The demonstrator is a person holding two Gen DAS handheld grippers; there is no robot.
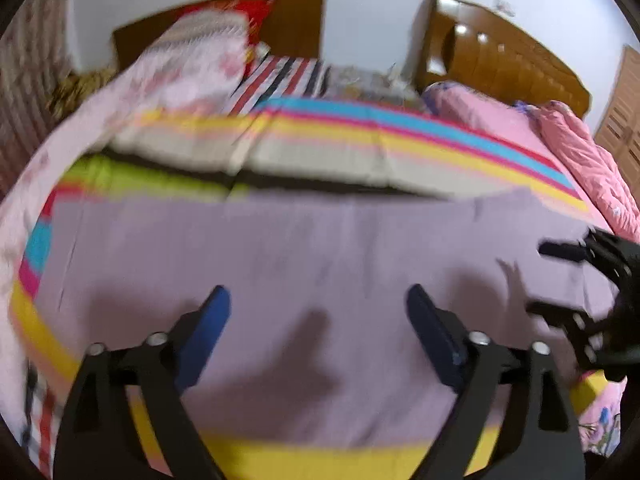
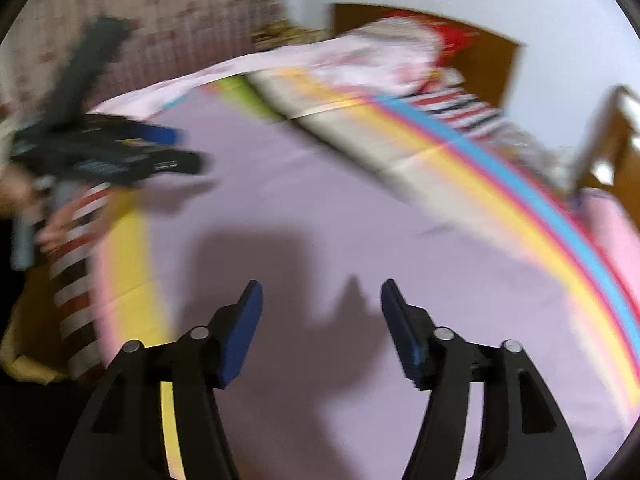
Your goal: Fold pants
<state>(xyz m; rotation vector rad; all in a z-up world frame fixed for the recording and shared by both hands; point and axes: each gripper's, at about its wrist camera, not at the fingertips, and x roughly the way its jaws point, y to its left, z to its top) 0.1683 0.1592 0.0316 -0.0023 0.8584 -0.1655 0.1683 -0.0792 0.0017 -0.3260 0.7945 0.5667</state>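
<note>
Bedroom, striped bed sheet (image 1: 400, 136). Beige pants (image 1: 320, 160) lie flat beyond the lilac band, far from both grippers; soft, light, floppy, so pinch waistband or hems. Left gripper (image 1: 318, 312) and right gripper (image 2: 322, 304): jaws wide, empty.

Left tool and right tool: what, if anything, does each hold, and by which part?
Nothing is held. The left tool and right tool are both open above the bed sheet.

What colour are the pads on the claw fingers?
Blue pads on black arms, sharpest in the right wrist view.
</note>
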